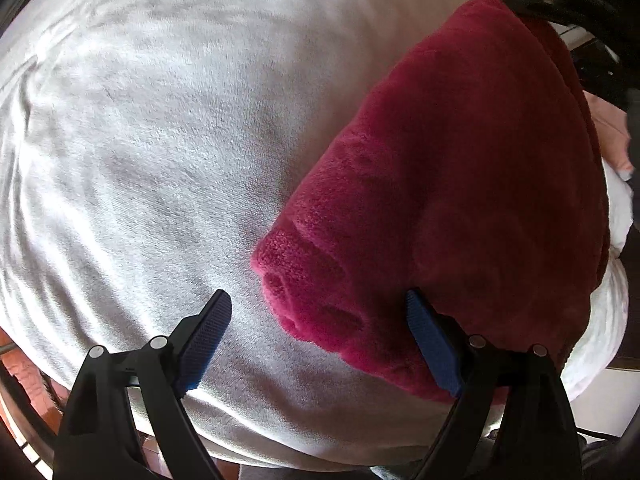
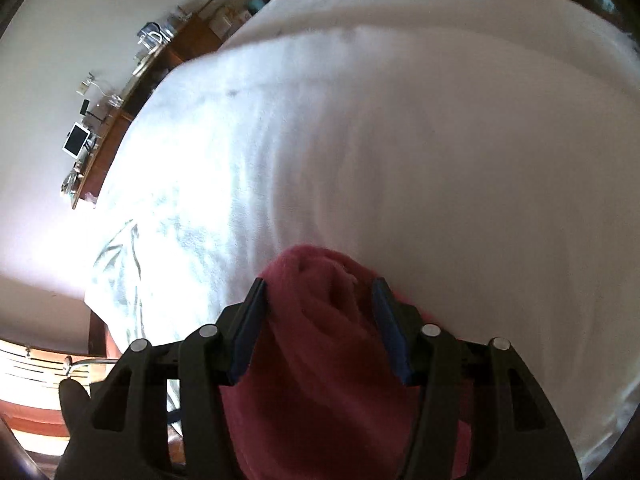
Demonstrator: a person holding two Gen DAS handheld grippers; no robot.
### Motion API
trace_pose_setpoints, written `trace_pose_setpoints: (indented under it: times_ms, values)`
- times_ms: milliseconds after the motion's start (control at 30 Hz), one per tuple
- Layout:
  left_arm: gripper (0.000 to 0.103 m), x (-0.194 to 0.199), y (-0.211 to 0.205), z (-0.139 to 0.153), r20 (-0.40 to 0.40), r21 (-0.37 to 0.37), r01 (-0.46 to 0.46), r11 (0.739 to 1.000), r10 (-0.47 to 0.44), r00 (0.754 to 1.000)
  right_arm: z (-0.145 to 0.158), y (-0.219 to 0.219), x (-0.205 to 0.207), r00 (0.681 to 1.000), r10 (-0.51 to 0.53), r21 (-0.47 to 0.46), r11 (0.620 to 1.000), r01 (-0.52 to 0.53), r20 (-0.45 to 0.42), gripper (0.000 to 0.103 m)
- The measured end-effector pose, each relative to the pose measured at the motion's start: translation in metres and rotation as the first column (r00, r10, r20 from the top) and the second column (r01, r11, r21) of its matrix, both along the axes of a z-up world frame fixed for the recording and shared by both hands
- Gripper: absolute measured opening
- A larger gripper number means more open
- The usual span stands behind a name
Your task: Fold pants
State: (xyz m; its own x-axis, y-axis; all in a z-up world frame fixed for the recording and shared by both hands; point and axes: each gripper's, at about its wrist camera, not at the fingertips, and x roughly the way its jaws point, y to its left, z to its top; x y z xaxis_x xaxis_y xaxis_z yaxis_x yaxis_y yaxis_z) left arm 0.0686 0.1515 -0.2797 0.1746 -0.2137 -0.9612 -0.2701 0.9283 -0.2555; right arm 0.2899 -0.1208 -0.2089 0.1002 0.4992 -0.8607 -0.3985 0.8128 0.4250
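Folding looks partway through: the red fleece pants (image 1: pixel 448 184) lie as a doubled-over strip on the white blanket (image 1: pixel 140 140) toward the bed's right side, w/ one end bunched up in the right gripper (image 2: pixel 320 320), so at least one more fold & a final flatten seem left. Right gripper, angled steeply down, is clenched on that wad of pants, cloth bulging up btwn its blue pads (image 2: pixel 248 332). Left gripper (image 1: pixel 320 340) points nearly straight down over the near pants end, jaws spread wide & gripping nothing, one finger over bare blanket, the other over the fabric.
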Motion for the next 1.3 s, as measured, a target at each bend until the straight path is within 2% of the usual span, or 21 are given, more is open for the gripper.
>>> trace_pose_setpoints:
  times_ms: [33, 100, 267, 300, 333, 433, 467, 500, 533, 600, 700, 833, 1000, 1233, 1300]
  values:
    - [0.088, 0.001, 0.003, -0.002, -0.001, -0.006, -0.003, 1.0, 0.003, 1.0, -0.007, 0.009, 0.003, 1.0, 0.005, -0.015, 1.0, -0.005, -0.01, 0.028]
    - [0.088, 0.002, 0.006, -0.004, 0.002, -0.006, -0.009, 1.0, 0.009, 1.0, -0.015, 0.016, 0.01, 1.0, 0.001, -0.066, 0.998, -0.002, -0.004, 0.019]
    - [0.088, 0.013, 0.007, -0.015, -0.016, 0.082, 0.019, 0.996, -0.018, 1.0, -0.047, 0.028, 0.021, 0.999, -0.015, -0.229, 0.973, 0.023, 0.036, 0.009]
    - [0.088, 0.014, 0.004, -0.017, -0.02, 0.098, 0.03, 0.995, -0.029, 0.999, -0.053, 0.027, 0.024, 0.999, -0.023, -0.265, 0.964, 0.035, 0.048, 0.002]
    - [0.088, 0.015, 0.002, -0.018, -0.026, 0.112, 0.042, 0.993, -0.039, 0.999, -0.06, 0.025, 0.027, 0.998, -0.033, -0.301, 0.952, 0.048, 0.055, 0.0]
    - [0.088, 0.018, 0.005, -0.016, -0.03, 0.097, 0.04, 0.994, -0.037, 0.999, -0.062, 0.006, 0.034, 0.998, -0.07, -0.21, 0.975, 0.067, -0.005, 0.0]
    - [0.088, 0.019, 0.008, -0.015, -0.033, 0.082, 0.031, 0.996, -0.029, 0.999, -0.053, -0.001, 0.032, 0.997, -0.077, -0.18, 0.981, 0.077, 0.008, 0.001]
    - [0.088, 0.02, 0.012, -0.012, -0.035, 0.071, 0.024, 0.997, -0.022, 0.999, -0.047, -0.006, 0.032, 0.996, -0.081, -0.165, 0.983, 0.084, 0.023, 0.006]
    - [0.088, 0.022, 0.015, -0.009, -0.035, 0.063, 0.019, 0.998, -0.017, 0.999, -0.036, -0.014, 0.028, 0.995, -0.084, -0.147, 0.985, 0.09, 0.045, 0.023]
    - [0.088, 0.022, 0.021, 0.0, -0.028, 0.076, 0.021, 0.997, -0.019, 0.999, -0.018, -0.026, 0.018, 0.992, -0.082, -0.122, 0.988, 0.093, 0.094, 0.047]
    - [0.087, 0.024, 0.024, 0.015, -0.005, 0.12, 0.034, 0.992, -0.033, 0.999, 0.009, -0.037, -0.011, 0.985, -0.041, -0.102, 0.993, 0.058, 0.165, 0.047]
    - [0.087, 0.034, 0.023, 0.042, 0.042, 0.171, 0.054, 0.984, -0.062, 0.997, 0.03, -0.059, -0.069, 0.98, 0.029, -0.095, 0.995, -0.01, 0.195, 0.047]
    - [0.087, 0.049, -0.012, 0.076, 0.092, 0.237, 0.113, 0.965, -0.138, 0.986, 0.033, -0.08, -0.136, 0.98, 0.085, -0.152, 0.987, -0.058, 0.178, 0.047]
    - [0.087, 0.073, -0.041, 0.082, 0.126, 0.256, 0.221, 0.941, -0.259, 0.958, 0.016, -0.126, -0.208, 0.99, 0.06, -0.255, 0.967, -0.025, 0.13, 0.047]
    - [0.087, 0.073, -0.048, 0.071, 0.129, 0.265, 0.25, 0.931, -0.292, 0.948, 0.009, -0.136, -0.219, 0.994, 0.036, -0.265, 0.964, -0.006, 0.107, 0.047]
